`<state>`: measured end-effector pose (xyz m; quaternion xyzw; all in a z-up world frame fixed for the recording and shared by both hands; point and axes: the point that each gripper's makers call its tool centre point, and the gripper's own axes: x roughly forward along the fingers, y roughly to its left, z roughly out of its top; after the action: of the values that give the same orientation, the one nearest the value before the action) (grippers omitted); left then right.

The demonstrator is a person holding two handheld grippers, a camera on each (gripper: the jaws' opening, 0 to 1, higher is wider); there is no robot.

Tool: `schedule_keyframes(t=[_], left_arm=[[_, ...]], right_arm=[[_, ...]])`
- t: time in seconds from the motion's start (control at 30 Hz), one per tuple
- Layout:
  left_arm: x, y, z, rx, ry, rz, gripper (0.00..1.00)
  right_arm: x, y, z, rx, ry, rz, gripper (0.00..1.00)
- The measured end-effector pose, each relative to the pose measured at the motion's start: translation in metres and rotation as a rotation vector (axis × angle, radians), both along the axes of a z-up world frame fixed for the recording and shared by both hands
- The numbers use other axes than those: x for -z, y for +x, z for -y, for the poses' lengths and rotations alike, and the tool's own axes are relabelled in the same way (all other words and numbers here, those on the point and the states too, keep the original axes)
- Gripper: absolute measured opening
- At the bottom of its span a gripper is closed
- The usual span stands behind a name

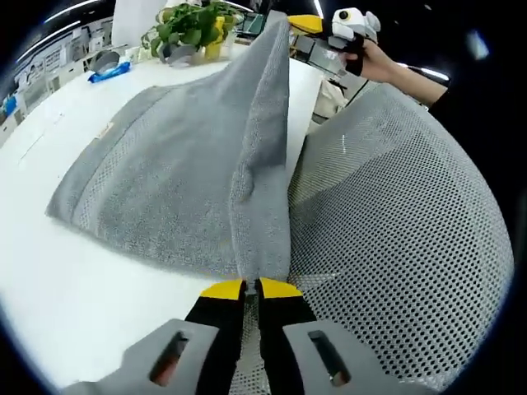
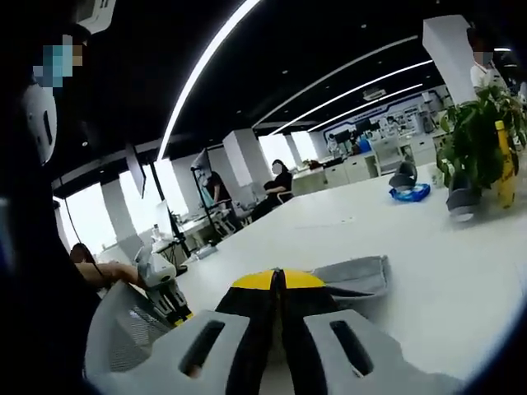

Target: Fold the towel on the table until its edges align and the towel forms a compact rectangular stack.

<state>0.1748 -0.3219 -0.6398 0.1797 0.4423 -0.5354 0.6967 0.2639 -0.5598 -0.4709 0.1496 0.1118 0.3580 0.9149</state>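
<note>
One grey towel [image 1: 165, 181] lies on the white table [image 1: 66, 288]. Both grippers pinch its raised edge: left gripper [image 1: 251, 288] clamped near, right gripper [image 1: 317, 29] clamped at the far corner.

Left gripper [image 1: 251, 289]: black jaws with yellow tips, rising from grey housings with slotted openings.
Right gripper [image 2: 277, 281]: same black jaws, yellow tips, pale grey slotted housings.
Sleeve [image 1: 436, 95]: dark, at the person's wrist.
</note>
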Motion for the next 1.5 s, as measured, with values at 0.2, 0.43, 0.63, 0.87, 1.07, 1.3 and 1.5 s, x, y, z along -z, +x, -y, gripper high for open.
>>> schedule_keyframes(t=[0.2,0.43,0.63,0.87,1.07,1.3,1.5], left_arm=[[-0.023,0.022,-0.002,-0.096,-0.089,0.082,0.03],[-0.057,0.04,-0.009,-0.169,-0.184,0.225,0.02],[-0.099,0.058,-0.027,-0.264,-0.271,0.391,0.01],[-0.151,0.07,-0.037,-0.367,-0.438,0.486,0.01],[-0.17,0.071,-0.041,-0.356,-0.399,0.576,0.01],[-0.199,0.073,-0.051,-0.43,-0.509,0.61,0.01],[-0.221,0.07,-0.054,-0.452,-0.554,0.65,0.01]], right_arm=[[-0.002,-0.004,0.004,0.021,0.002,-0.002,0.0],[-0.004,-0.006,0.008,0.037,0.006,-0.005,0.0],[-0.007,-0.004,0.013,0.049,0.027,-0.005,0.0],[-0.01,-0.004,0.018,0.051,0.051,-0.005,0.0],[-0.009,-0.005,0.025,0.069,0.069,-0.013,0.0],[-0.019,-0.012,0.025,0.069,0.104,-0.001,0.0],[-0.028,-0.015,0.024,0.06,0.114,0.033,0.0]])
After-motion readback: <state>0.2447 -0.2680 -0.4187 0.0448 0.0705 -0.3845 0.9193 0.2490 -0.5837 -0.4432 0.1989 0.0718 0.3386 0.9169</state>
